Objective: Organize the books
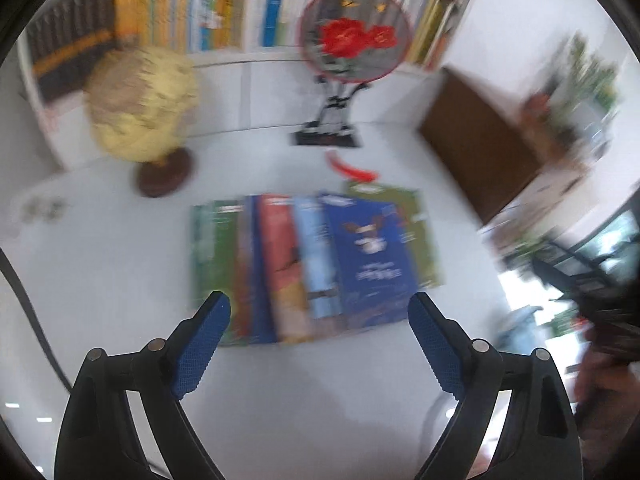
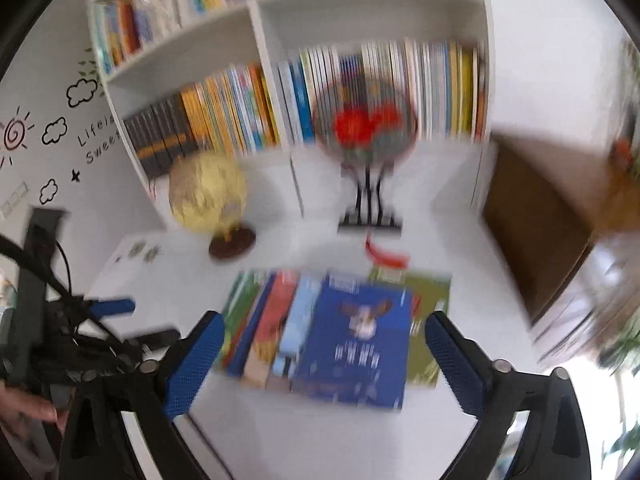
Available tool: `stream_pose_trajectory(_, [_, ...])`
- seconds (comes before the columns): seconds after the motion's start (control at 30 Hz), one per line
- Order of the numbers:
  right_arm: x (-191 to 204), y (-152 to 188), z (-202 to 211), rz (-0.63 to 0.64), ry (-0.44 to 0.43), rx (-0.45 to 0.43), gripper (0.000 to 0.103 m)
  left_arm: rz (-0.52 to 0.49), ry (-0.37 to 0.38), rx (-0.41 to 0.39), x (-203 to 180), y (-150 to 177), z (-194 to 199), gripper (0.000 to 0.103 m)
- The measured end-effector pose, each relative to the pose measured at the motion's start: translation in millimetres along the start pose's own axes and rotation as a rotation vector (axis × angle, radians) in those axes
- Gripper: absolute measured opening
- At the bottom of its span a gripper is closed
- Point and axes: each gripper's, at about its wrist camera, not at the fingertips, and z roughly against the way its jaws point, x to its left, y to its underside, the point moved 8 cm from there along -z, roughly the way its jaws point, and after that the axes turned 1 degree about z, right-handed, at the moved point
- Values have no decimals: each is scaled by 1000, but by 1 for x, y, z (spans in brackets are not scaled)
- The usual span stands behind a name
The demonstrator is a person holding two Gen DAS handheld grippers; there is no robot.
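White worktop (image 1: pixel 120 264) carries a fanned row of thin books (image 1: pixel 304 268), lying flat and overlapping one another, with a dark blue book (image 1: pixel 370 264) on top toward the right and a green one (image 1: pixel 420 216) partly under it at the far right. Both views are blurred, so titles cannot be read. The left gripper (image 1: pixel 320 320) hovers at the near edge of the row, its blue-padded fingers (image 1: pixel 200 348) spread wide and holding nothing. The right gripper (image 2: pixel 324 344) hangs over the same row (seen from a little higher), its fingers (image 2: pixel 452 364) also wide apart with nothing between them; the blue book lies in the gap below.

Beyond the books, at the far left, stands a yellowish globe (image 1: pixel 144 108) on a dark round base. To its right stands a round fan ornament (image 1: pixel 354 32) with red flowers on a black stand, and a red tassel (image 1: pixel 348 168) lies between that stand and the books. Behind both is a white bookshelf (image 2: pixel 256 20) packed with upright volumes.
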Motion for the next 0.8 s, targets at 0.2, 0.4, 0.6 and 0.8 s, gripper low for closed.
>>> stream_pose_trajectory(0.2, [-81, 19, -31, -253, -94, -115, 97, 15, -122, 94, 11, -7, -67, 83])
stream_pose_trajectory(0.4, [-137, 46, -117, -294, -120, 130, 97, -15, -153, 286, 2, 6, -138, 58])
stream_pose_trajectory(0.6, [-151, 81, -173, -320, -166, 306, 97, -16, -136, 362, -18, 13, -183, 58])
stream_pose_trajectory(0.8, [-151, 104, -207, -377, -244, 397, 91, -39, -151, 419, -25, 19, -213, 58])
